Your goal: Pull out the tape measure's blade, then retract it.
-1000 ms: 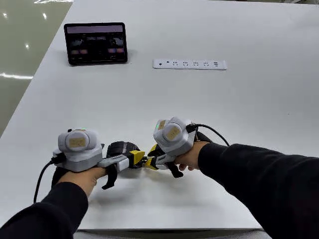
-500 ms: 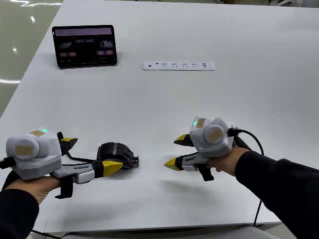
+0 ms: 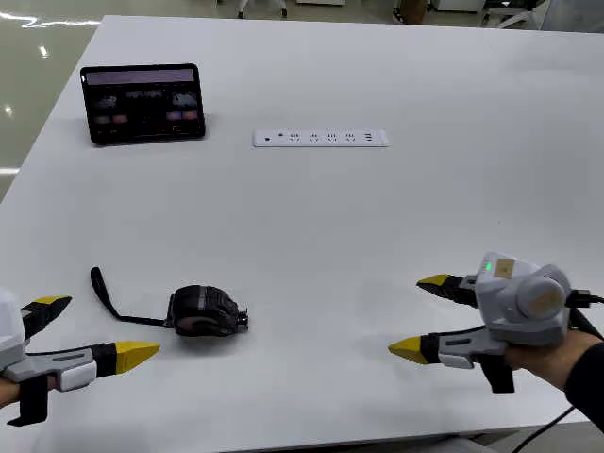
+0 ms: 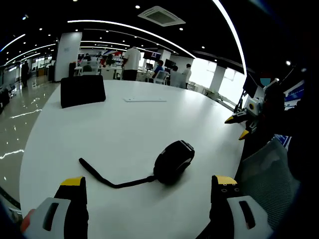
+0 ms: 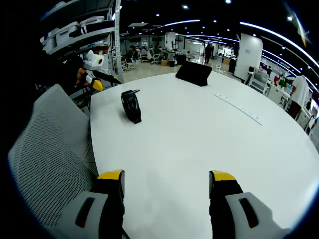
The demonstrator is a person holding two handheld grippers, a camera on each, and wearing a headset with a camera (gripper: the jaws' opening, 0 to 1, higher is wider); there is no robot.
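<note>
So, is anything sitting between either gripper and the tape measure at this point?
Nothing visible. Bare table lies between the open left gripper and the tape measure, apart from the measure's own strap trailing that way, and between it and the open right gripper. The tablet and power strip sit at the far side.

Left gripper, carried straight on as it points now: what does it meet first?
Probably the strap lying ahead between its open jaws, then the tape measure behind it. How high the left gripper sits over the table is unclear, so it may clear the strap.
</note>
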